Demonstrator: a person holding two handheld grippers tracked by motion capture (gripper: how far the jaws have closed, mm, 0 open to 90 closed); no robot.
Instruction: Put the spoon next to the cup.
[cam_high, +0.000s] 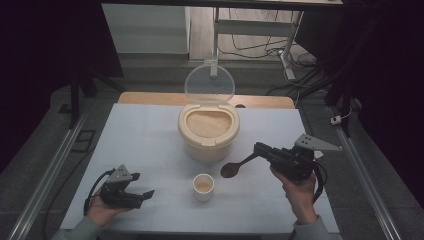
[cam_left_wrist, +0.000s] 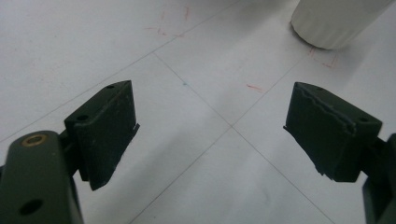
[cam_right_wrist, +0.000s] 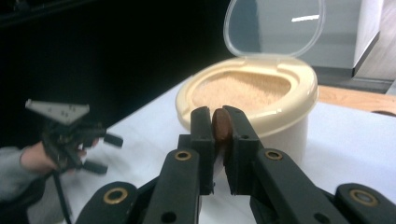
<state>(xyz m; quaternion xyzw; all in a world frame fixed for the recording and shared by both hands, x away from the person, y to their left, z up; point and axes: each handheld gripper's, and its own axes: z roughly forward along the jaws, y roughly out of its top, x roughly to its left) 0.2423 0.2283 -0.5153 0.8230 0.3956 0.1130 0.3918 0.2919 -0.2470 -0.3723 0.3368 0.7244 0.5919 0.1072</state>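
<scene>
Rice (cam_high: 208, 123) fills a cream tub (cam_high: 208, 145) standing at the middle of the white table (cam_high: 140, 145), toward its far side. The tub's clear lid (cam_high: 209, 83) is flipped up and stands upright behind the opening. In the right gripper view the rice (cam_right_wrist: 240, 91) looks pale tan and grainy, heaped close to the rim of the tub (cam_right_wrist: 289, 116), with the lid (cam_right_wrist: 275, 25) rising behind it.

Nearer the person, in front of the tub, sits a small white cup (cam_high: 203, 187) with something pale inside. Just to its right, a brown spoon (cam_high: 231, 170) hangs with its bowl low over the table, between cup and tub. Its handle runs up and right into the right gripper (cam_high: 259, 149), whose jaws are pinched narrow on it. Seen along those jaws, the right gripper (cam_right_wrist: 219, 128) has the spoon (cam_right_wrist: 222, 125) edge-on between them.

The left gripper (cam_high: 145, 194) is held low over the near left part of the table, left of the cup, well apart from it. Its jaws stand wide with nothing between them; from its own camera the left gripper (cam_left_wrist: 210, 126) shows only bare table (cam_left_wrist: 187, 154) in the gap, and the base of the cup (cam_left_wrist: 334, 23) at the upper right.
</scene>
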